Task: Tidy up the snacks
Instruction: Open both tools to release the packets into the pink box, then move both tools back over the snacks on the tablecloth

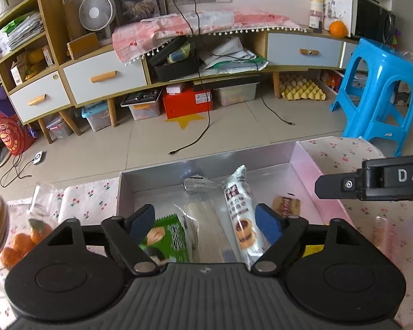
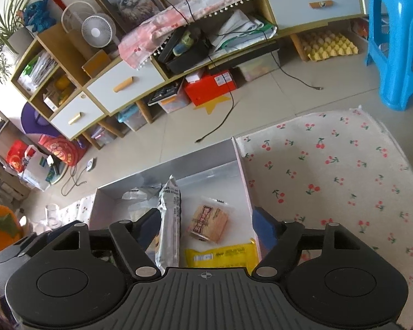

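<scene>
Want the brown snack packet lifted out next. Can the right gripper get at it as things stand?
Probably yes: the right gripper is open and empty above the box, and the brown packet lies uncovered between its fingers.

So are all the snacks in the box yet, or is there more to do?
Mostly done: the box already holds a green packet, a long cake pack, a brown biscuit and a yellow packet. Both the left gripper and right gripper are open and empty. No loose snacks show on the cloth.
</scene>
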`<action>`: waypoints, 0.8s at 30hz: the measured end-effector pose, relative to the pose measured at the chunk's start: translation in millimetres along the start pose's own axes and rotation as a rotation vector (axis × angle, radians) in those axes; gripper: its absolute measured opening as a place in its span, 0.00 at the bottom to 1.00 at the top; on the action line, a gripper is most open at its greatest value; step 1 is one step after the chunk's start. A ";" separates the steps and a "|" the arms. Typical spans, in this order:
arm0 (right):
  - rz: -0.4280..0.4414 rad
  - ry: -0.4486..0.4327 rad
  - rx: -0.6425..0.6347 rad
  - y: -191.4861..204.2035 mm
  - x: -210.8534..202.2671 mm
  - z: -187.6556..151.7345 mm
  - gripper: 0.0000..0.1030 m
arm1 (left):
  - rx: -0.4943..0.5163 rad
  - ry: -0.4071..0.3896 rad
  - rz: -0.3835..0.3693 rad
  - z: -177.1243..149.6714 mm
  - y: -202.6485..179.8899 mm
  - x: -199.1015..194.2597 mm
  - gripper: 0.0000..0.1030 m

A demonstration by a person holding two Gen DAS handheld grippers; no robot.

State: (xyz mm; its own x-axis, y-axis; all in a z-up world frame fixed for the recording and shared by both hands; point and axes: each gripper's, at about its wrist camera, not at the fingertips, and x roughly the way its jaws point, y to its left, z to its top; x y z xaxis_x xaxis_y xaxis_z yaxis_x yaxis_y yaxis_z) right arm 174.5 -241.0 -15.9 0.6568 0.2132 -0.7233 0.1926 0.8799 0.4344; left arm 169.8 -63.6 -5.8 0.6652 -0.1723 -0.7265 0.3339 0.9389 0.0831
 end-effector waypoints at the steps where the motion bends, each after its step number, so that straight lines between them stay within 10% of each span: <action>1: -0.004 0.003 0.001 0.2 -3.2 -0.6 0.73 | -0.002 0.000 0.000 -1.5 -0.8 -4.5 0.81; 24: -0.088 0.132 -0.115 21.6 -75.5 -71.9 0.87 | -0.071 0.120 -0.004 -67.1 6.9 -78.5 0.99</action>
State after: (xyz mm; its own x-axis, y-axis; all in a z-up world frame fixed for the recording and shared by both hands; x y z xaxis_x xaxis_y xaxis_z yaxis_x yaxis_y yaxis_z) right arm 76.6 -207.5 9.4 0.5387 0.1804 -0.8230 0.1554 0.9388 0.3075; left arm 75.1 -23.6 6.1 0.5774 -0.1435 -0.8037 0.2858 0.9577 0.0344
